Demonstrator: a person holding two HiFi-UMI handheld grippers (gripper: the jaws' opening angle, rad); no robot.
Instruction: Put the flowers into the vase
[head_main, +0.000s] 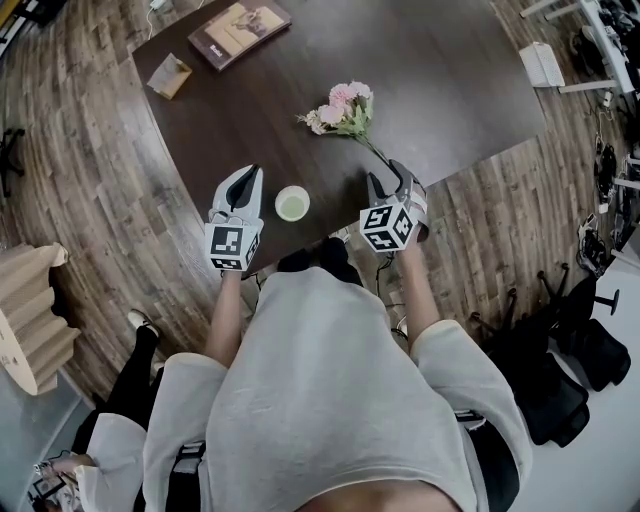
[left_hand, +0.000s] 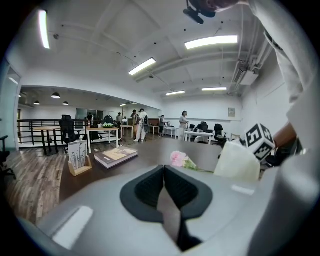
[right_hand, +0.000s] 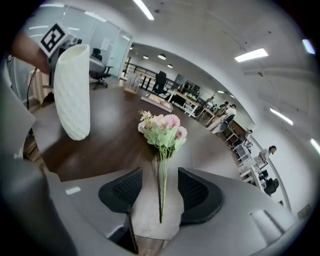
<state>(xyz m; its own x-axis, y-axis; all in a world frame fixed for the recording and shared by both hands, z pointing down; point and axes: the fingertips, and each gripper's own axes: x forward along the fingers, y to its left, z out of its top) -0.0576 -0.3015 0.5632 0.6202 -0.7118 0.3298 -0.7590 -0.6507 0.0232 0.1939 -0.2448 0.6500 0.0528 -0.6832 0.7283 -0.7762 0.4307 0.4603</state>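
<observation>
One book beyond the flowers, cover lettering illegibly small

Pink flowers, white textured vase, dark brown table

**Vase at the near edge, flowers beyond it**

Take the vase as the centre of the dial in the head view. It stands on the table, close to the near edge. The flowers lie on the table at 1 o'clock. Their stem runs back toward 3 o'clock and ends between the parted jaws of the right gripper. The left gripper is at 9 o'clock, just beside the vase. A book lies near 12 o'clock by the far edge, and a card stand is between 10 and 11 o'clock.
</observation>
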